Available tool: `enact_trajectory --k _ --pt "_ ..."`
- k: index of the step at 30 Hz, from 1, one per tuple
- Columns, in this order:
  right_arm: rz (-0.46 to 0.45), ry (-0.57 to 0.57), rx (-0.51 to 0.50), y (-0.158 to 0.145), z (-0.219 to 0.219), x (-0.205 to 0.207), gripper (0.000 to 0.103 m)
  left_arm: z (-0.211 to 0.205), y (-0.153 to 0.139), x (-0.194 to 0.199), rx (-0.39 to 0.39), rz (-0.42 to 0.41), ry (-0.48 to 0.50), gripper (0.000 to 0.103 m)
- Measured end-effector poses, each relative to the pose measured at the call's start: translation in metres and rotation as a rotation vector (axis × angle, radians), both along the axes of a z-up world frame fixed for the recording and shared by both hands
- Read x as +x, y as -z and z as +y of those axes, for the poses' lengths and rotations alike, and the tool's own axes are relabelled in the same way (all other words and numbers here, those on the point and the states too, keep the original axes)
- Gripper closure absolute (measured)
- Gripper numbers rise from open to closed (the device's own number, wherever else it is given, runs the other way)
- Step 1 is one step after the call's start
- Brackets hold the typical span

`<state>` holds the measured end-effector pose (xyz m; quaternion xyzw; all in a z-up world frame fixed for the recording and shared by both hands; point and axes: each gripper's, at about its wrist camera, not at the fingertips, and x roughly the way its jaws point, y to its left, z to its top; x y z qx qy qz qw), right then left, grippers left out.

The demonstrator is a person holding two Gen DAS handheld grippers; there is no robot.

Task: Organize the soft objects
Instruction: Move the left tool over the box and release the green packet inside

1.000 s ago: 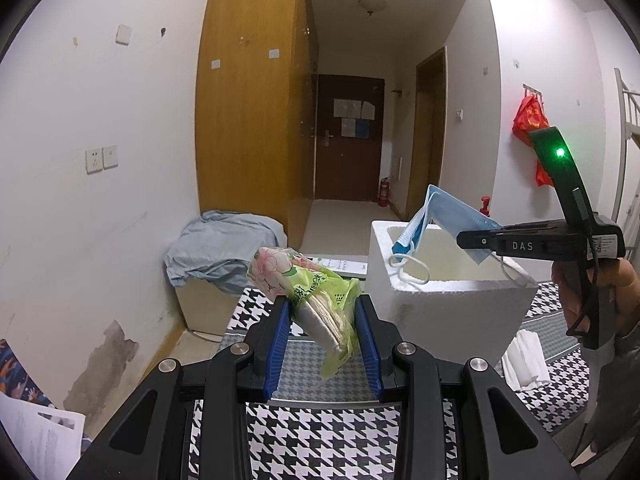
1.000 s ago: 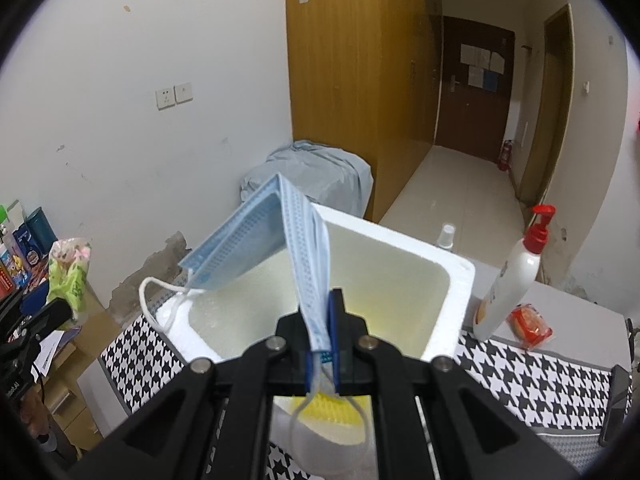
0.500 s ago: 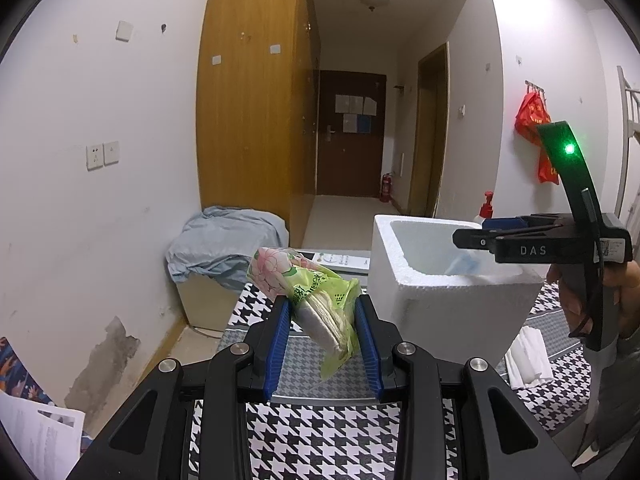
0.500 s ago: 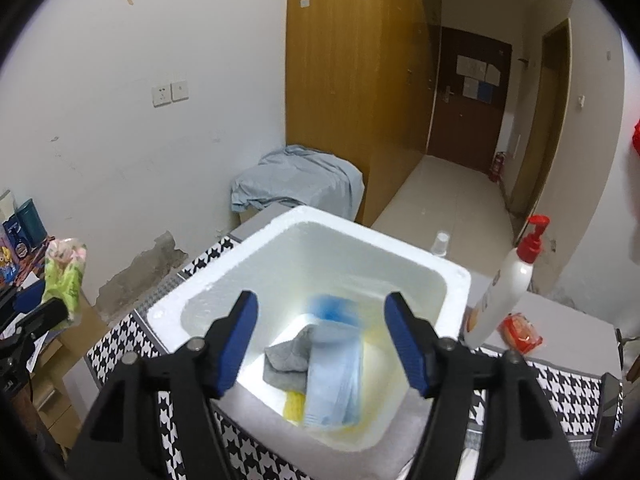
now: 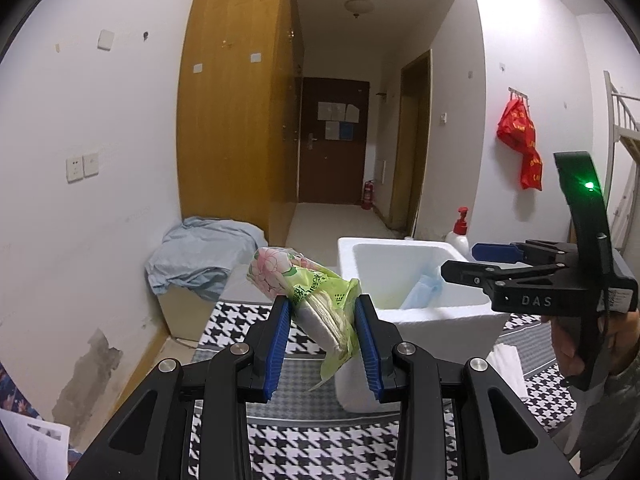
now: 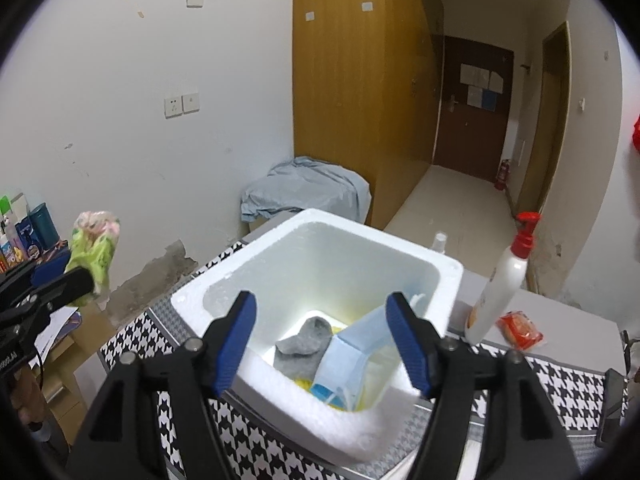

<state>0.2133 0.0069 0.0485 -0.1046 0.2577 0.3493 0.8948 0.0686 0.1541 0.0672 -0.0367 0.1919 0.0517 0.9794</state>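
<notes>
A green tissue pack [image 5: 280, 268] with a pink flower print sits tilted between my left gripper's [image 5: 322, 308] blue pads, which are shut on it, left of the white foam box [image 5: 404, 308]. From the right wrist view the pack [image 6: 94, 248] and left gripper [image 6: 52, 276] are at the far left. My right gripper [image 6: 322, 300] stands open above the box [image 6: 312, 220], nothing between its fingers. A blue face mask [image 6: 352, 356] and a grey sock [image 6: 308, 344] lie inside on something yellow. The left wrist view shows the right gripper [image 5: 460, 260] over the box's right rim, with the mask [image 5: 424, 288] below it.
The box stands on a houndstooth table cover [image 5: 312, 448]. A white pump bottle [image 6: 500, 292] and a red packet [image 6: 520, 328] are right of the box. A folded white cloth [image 5: 508, 364] lies by its near right side. A light blue cloth [image 5: 200, 252] drapes a low cabinet.
My right gripper opened and let go of the blue mask, which dropped into the foam box. The left gripper still grips the tissue pack and has shifted slightly towards the box.
</notes>
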Motion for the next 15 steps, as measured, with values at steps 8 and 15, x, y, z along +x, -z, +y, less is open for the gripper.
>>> enact_trajectory --k 8,15 --pt "-0.013 0.008 0.022 -0.005 -0.019 -0.012 0.031 -0.010 -0.003 0.007 -0.002 0.007 0.005 0.068" --pt "-0.018 0.024 0.028 -0.005 -0.035 -0.018 0.031 -0.024 -0.008 0.012 0.023 0.002 0.025 0.068"
